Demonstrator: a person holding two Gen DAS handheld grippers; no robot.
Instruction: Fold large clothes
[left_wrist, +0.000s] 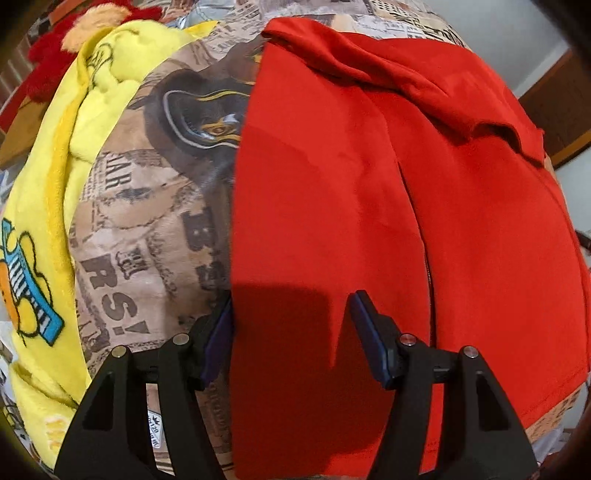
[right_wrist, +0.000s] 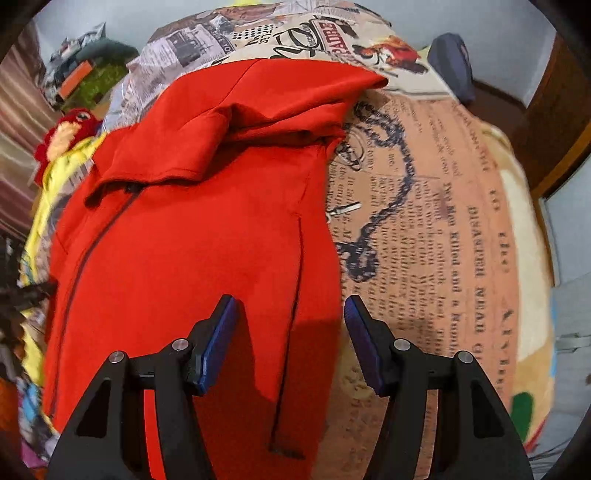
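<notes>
While the red jacket (left_wrist: 369, 184) lies spread flat on a newspaper-print bedspread (left_wrist: 147, 221), its hood bunched at the far end and a yellow plush blanket (left_wrist: 44, 206) beside its left edge, both grippers hang over its near end. The left gripper (left_wrist: 291, 336) straddles the jacket's left edge, jaws apart and empty; the right gripper (right_wrist: 290, 339) straddles its right edge, also apart and empty. This looks like the reach before a fold: next, each needs to pinch its edge.
</notes>
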